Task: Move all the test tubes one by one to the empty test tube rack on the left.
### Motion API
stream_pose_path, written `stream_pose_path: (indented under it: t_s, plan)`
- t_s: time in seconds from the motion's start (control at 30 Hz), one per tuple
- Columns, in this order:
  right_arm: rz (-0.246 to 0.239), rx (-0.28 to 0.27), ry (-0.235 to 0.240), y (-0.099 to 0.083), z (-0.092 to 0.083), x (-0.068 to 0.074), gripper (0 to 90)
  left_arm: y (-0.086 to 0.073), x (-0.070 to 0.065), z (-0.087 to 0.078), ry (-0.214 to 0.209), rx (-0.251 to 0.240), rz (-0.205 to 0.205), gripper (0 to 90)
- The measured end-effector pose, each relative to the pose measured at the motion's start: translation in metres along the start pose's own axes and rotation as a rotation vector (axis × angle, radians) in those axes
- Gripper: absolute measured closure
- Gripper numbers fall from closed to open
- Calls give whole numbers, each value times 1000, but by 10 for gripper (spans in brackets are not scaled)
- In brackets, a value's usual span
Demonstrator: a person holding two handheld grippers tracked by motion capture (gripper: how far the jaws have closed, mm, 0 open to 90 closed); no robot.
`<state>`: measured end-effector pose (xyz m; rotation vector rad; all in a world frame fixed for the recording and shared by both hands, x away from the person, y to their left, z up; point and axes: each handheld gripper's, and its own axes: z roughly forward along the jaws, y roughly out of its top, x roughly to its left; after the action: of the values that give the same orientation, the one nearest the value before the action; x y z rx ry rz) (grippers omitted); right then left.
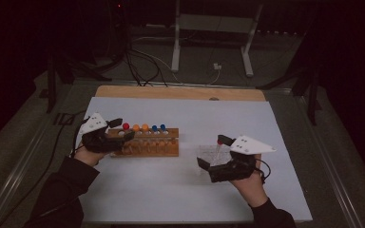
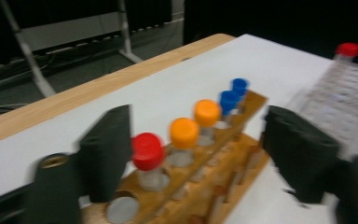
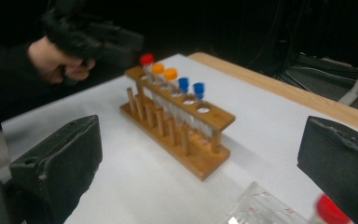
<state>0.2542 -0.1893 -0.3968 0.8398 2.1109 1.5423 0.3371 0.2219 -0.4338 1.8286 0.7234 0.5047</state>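
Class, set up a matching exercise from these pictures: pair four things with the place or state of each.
Things:
1. red-capped tube
2. two blue-capped tubes
3. left tool
4. clear bag

Places or states:
A. lies flat on the white table, by the right tool
B. stands in the wooden rack next to an empty end hole
C. open, jaws on either side of the rack's end
D. stand side by side, past the orange-capped tubes

Pairs: 1-B, 2-D, 3-C, 4-A
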Motion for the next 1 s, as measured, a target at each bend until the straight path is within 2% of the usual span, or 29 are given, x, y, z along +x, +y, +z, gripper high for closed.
stream_pose_path:
  t_s: [0.07,0.2,0.33,0.37,0.53,0.57,0.6,0.67,0.73,0.8,0.83,0.93,1.0]
  plan:
    - [14,-7,-41,0,-3,-10,0,1,-6,-3,-6,3,8,148]
    - [36,27,-108,-6,-7,-32,0,1,-20,-7,-31,16,10,21]
    - [48,75,-153,-18,-4,-48,6,2,-30,-11,-52,-6,14,8]
    - [60,87,-162,-22,-2,-52,42,3,-32,-12,-56,-9,16,8]
    - [94,165,-199,-40,9,-64,89,2,-42,-16,-87,-12,38,8]
    - [98,184,-203,-43,12,-66,117,2,-43,-16,-89,-7,42,8]
    - [101,193,-208,-46,13,-67,183,2,-44,-16,-93,-6,42,8]
    - [119,222,-206,-51,18,-70,215,2,-45,-15,-96,-3,46,8]
    - [108,252,-224,-55,23,-70,356,1,-46,-14,-101,4,48,8]
    - [101,267,-226,-56,26,-70,402,0,-47,-12,-109,13,49,8]
    - [94,279,-226,-57,28,-70,456,0,-47,-12,-108,14,50,8]
    - [92,303,-243,-58,33,-70,548,-1,-48,-11,-105,23,63,8]
    - [88,304,-257,-59,34,-70,608,-1,-48,-10,-114,26,64,8]
